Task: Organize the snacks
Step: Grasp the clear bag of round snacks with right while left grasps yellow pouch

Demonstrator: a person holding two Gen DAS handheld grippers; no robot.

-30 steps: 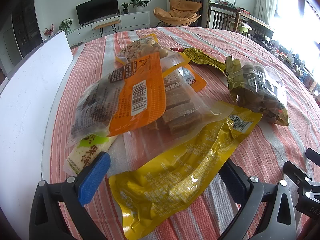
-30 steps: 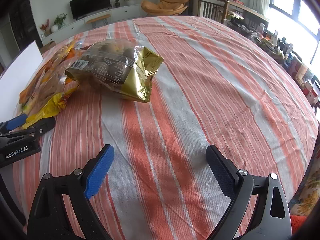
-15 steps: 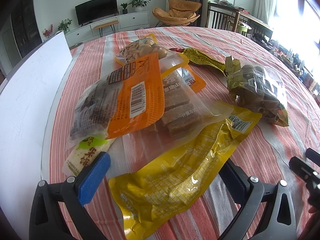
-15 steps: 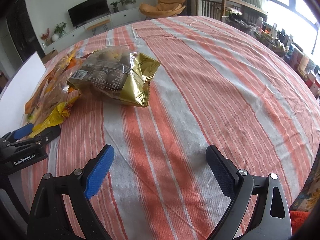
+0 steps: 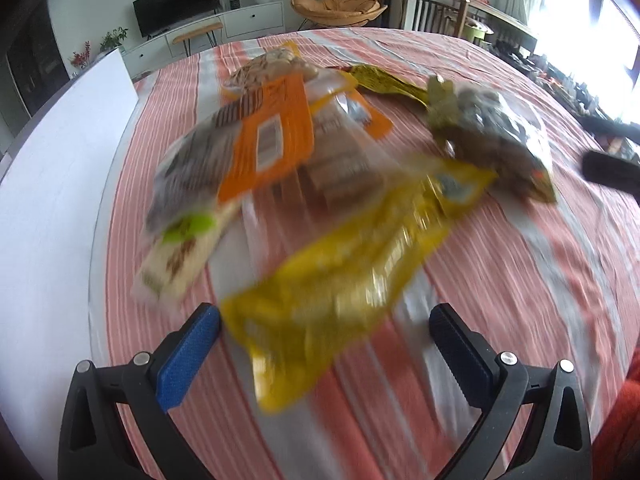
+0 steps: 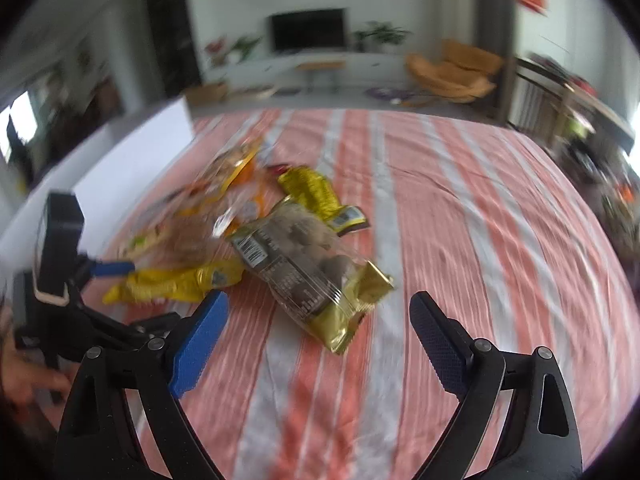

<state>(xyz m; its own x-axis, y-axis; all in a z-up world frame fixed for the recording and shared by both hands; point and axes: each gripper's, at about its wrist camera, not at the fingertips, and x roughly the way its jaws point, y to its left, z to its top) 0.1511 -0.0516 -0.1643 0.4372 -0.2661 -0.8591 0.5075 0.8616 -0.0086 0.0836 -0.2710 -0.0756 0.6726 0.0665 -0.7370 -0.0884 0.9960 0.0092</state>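
A heap of snack packs lies on the striped cloth. Nearest my left gripper [image 5: 322, 318] is a long yellow bag [image 5: 348, 276]; its near end reaches in between the open jaws, and the pads do not touch it. Behind it lie an orange-and-clear bag [image 5: 264, 140], a clear pack of brown bars [image 5: 340, 168] and a white pack with a green label [image 5: 176, 252]. My right gripper [image 6: 318, 308] is open. Just ahead of it a gold-and-clear bag of round brown snacks [image 6: 304, 264] lies flat, its near corner between the fingertips, untouched. This same gold-and-clear bag [image 5: 492, 136] lies at the right in the left wrist view.
A white board [image 5: 52, 200] stands along the table's left side. A bag of nuts [image 5: 272, 68] and a gold wrapper [image 5: 380, 80] lie at the far end of the heap. Bare striped cloth [image 6: 500, 220] stretches to the right. A hand [image 6: 24, 380] holds the left gripper.
The right gripper has risen and rolled, so it now faces the heap with the gold-and-clear bag straight ahead. The left gripper has drawn back a little from the yellow bag. Both remain open.
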